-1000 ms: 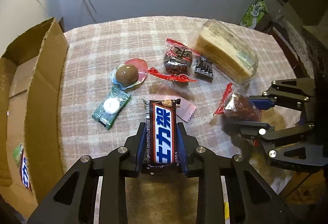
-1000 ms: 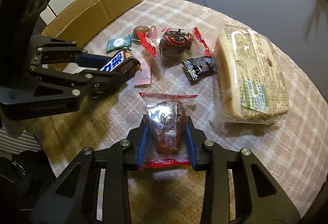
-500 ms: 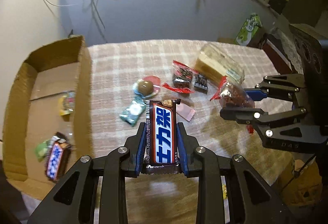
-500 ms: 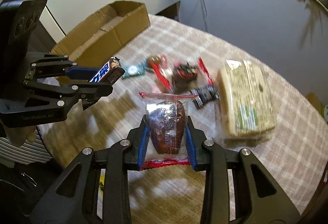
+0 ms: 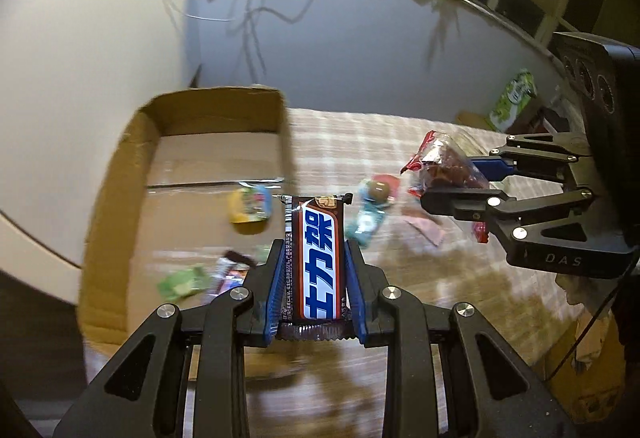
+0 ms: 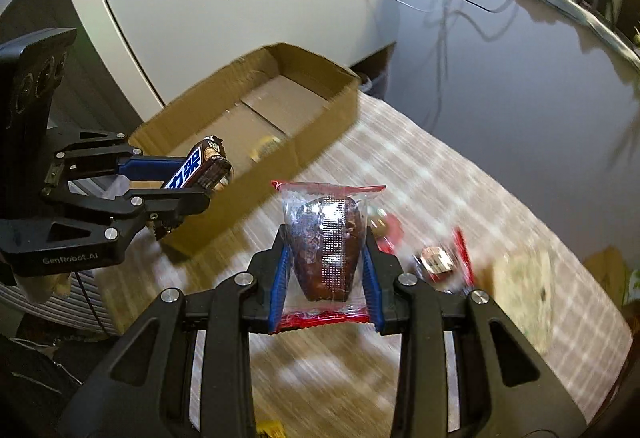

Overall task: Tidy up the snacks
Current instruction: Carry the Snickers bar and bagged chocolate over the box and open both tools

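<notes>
My left gripper [image 5: 315, 258] is shut on a brown and blue chocolate bar [image 5: 315, 258] and holds it in the air near the right wall of an open cardboard box [image 5: 120, 173]. The box holds several small snacks. My right gripper [image 6: 325, 256] is shut on a clear, red-edged packet with a dark brown cake [image 6: 325, 250], held above the checked tablecloth [image 6: 460, 189]. Each gripper shows in the other's view: the left gripper [image 6: 188, 181] near the box [image 6: 280, 109], the right gripper [image 5: 448, 177] over the table.
Loose snacks lie blurred on the tablecloth: a round chocolate [image 5: 379, 189], a green candy packet [image 5: 366, 224], a pink wrapper [image 5: 424, 228], red-wrapped cakes [image 6: 438, 262] and a bread pack [image 6: 528, 278]. A wall and cables stand behind the table.
Both grippers have risen and swung left toward the cardboard box, each still holding its snack. The box now fills more of both views.
</notes>
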`<action>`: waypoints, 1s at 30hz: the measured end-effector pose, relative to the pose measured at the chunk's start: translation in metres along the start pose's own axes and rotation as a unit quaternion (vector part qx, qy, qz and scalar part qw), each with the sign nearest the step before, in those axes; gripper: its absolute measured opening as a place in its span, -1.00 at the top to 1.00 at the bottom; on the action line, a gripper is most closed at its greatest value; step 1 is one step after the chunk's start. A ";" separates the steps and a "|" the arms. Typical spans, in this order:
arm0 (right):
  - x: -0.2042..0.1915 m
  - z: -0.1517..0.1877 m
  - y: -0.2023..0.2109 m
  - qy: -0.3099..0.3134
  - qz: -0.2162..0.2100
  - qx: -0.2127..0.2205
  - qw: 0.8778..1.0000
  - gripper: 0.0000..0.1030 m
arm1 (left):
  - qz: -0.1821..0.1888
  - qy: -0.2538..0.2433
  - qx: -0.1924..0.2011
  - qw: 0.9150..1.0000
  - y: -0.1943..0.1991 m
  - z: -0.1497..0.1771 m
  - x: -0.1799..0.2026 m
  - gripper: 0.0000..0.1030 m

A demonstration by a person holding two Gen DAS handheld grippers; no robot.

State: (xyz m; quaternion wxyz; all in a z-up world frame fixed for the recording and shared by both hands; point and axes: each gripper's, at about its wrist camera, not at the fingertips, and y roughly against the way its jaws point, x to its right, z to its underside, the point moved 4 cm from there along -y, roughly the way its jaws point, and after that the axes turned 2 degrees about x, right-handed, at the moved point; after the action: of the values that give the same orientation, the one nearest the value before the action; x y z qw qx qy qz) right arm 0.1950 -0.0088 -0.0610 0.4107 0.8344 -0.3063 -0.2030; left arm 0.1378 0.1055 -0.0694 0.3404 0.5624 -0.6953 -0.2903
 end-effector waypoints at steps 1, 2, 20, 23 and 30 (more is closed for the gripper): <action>-0.004 -0.004 -0.003 0.003 -0.002 0.000 1.000 0.35 | -0.001 0.004 0.001 1.000 0.002 0.000 -0.006 0.48; -0.009 -0.010 -0.007 0.007 -0.005 0.000 1.000 0.35 | -0.004 0.008 0.001 1.000 0.003 0.000 -0.014 0.48; -0.065 -0.069 -0.071 0.041 -0.029 -0.015 0.999 0.35 | -0.029 0.043 -0.006 0.999 0.001 0.011 -0.079 0.48; -0.068 -0.072 -0.078 0.043 -0.028 -0.021 0.998 0.35 | -0.029 0.044 -0.009 0.999 0.000 0.014 -0.082 0.48; -0.069 -0.073 -0.087 0.039 -0.030 -0.028 0.998 0.35 | -0.030 0.046 -0.013 0.998 -0.003 0.015 -0.086 0.48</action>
State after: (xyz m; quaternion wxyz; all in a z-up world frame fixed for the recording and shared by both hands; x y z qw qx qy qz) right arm 0.2183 0.1203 -0.0829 0.4390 0.8389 -0.2590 -0.1911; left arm 0.1389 0.1892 -0.0930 0.3705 0.5914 -0.6581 -0.2826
